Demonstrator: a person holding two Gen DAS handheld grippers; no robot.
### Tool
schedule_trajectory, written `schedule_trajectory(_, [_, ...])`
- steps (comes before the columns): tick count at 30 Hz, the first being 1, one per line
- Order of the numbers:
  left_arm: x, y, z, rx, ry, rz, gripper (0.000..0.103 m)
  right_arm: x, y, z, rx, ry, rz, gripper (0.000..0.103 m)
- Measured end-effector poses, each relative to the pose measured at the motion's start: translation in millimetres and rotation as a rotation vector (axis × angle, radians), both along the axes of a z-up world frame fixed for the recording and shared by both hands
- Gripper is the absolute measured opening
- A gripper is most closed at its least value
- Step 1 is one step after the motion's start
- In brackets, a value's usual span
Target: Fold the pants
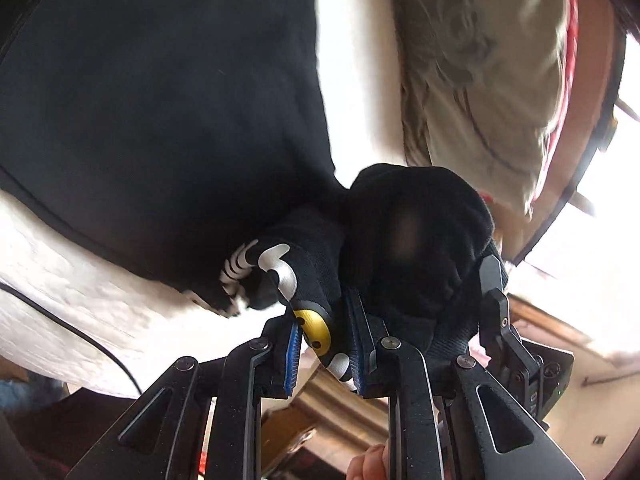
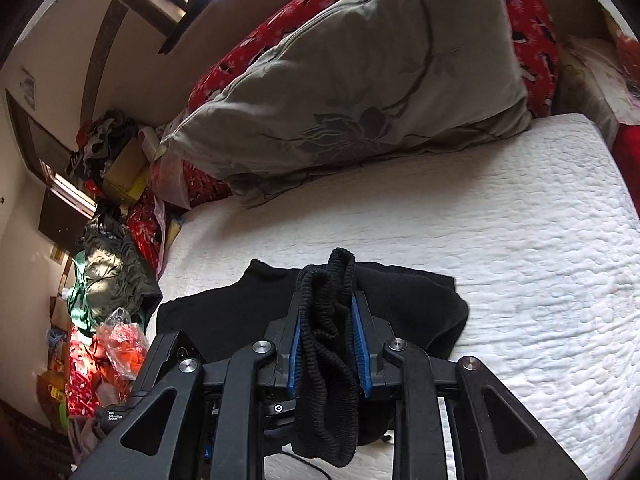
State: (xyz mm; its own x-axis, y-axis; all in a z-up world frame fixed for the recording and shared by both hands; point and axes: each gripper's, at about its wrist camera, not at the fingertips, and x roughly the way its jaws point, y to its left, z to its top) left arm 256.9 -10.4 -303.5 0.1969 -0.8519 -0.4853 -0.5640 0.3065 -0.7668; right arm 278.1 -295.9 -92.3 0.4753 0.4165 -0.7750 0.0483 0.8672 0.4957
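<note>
Both ends are getting carried over: the left hand-held gripper point(image 1: 326, 354) is pinching the pants point(image 1: 160, 120) by a printed edge, the right hand-held gripper point(image 2: 326, 354) is clamping the ribbed waistband point(image 2: 326, 320), the rest lying ahead on the bed point(image 2: 520, 240). I'd be keeping both level so the edges land lined up.

Left wrist view: close, tilted, down past left gripper point(image 1: 326, 344) onto pants point(image 1: 160, 120). Right wrist view: steeper over bed point(image 2: 500, 220). Shared: pants, grey pillow point(image 2: 360, 80).
</note>
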Motion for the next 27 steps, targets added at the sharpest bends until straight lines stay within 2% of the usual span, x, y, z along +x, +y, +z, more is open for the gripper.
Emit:
schedule_trajectory(3, [-2,46,-16,-0.015,0.037,0.045,0.019,17,40,-18,0.018,0.028,0.041,0.022])
schedule_trajectory(10, [-7,121,-43,-0.032,0.072,0.123,0.017,47,114,-67,0.108,0.099,0.090,0.022])
schedule_trajectory(15, [-17,154,-67,-0.095,0.123,0.167,0.017,57,152,-99,0.162,0.149,0.101,0.023])
schedule_trajectory(18, [-24,163,-78,-0.140,0.149,0.186,0.018,59,167,-118,0.178,0.189,0.104,0.029])
schedule_trajectory(19, [-26,168,-77,-0.134,0.151,0.190,0.020,60,169,-121,0.170,0.194,0.096,0.031])
schedule_trajectory(22, [-31,190,-58,-0.052,0.113,0.232,0.037,61,171,-118,0.153,0.196,0.096,0.035])
schedule_trajectory(25, [-38,219,-34,0.015,0.038,0.259,0.054,54,170,-102,0.152,0.151,0.111,0.041])
schedule_trajectory(27, [-42,235,-19,0.070,-0.001,0.260,0.060,47,166,-86,0.162,0.106,0.118,0.043])
